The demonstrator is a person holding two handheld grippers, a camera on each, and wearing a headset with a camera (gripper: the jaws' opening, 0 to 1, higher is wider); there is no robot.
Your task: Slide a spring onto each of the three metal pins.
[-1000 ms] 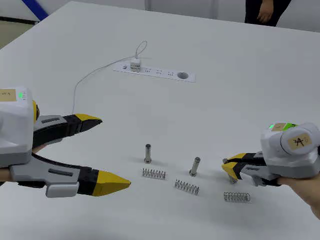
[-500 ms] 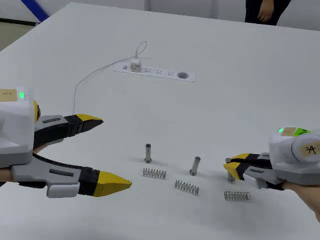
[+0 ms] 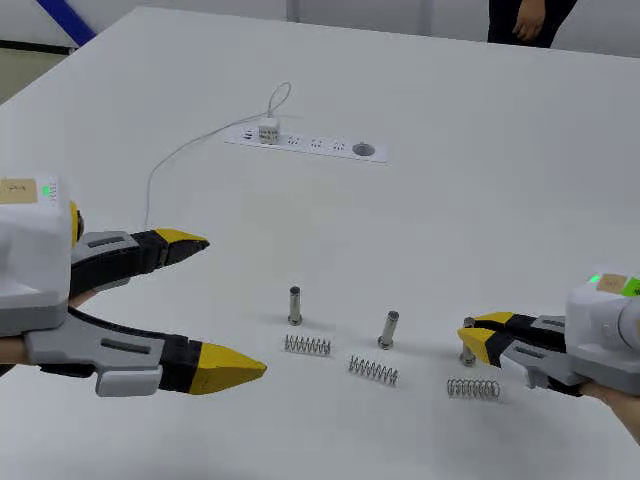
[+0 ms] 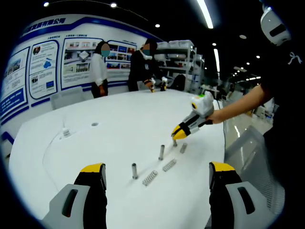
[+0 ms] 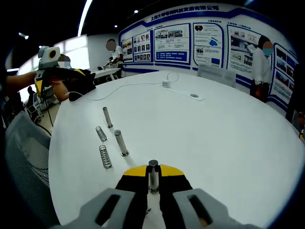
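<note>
1. grip first: the right gripper [image 3: 478, 336] is clamped on the right pin [image 5: 153, 174], which stands upright on the table [image 3: 450, 220]. the pin's top pokes out above the yellow tips.
2. the left gripper [image 3: 222, 305] hovers at the left, jaws wide apart, holding nothing.
3. lying flat, one just on the near side of each pin, are the right spring [image 3: 473, 388], mid spring [image 3: 373, 371] and left spring [image 3: 307, 346]. the mid pin [image 3: 388, 330] and left pin [image 3: 294, 305] stand bare and apart from each other.
4. likely step: get the right spring onto the held pin. hold the pin steady and leave as much of its top free as the grip allows.
5. bring the left gripper across and pinch the right spring near one end. pinch lightly, so the coils are not crushed and the bore is left open.
6. line the bore up with the pin's top before pushing. a skewed spring will likely snag or flick away.
7. pass wide of the mid pin, because a nudge could topple it.
</note>
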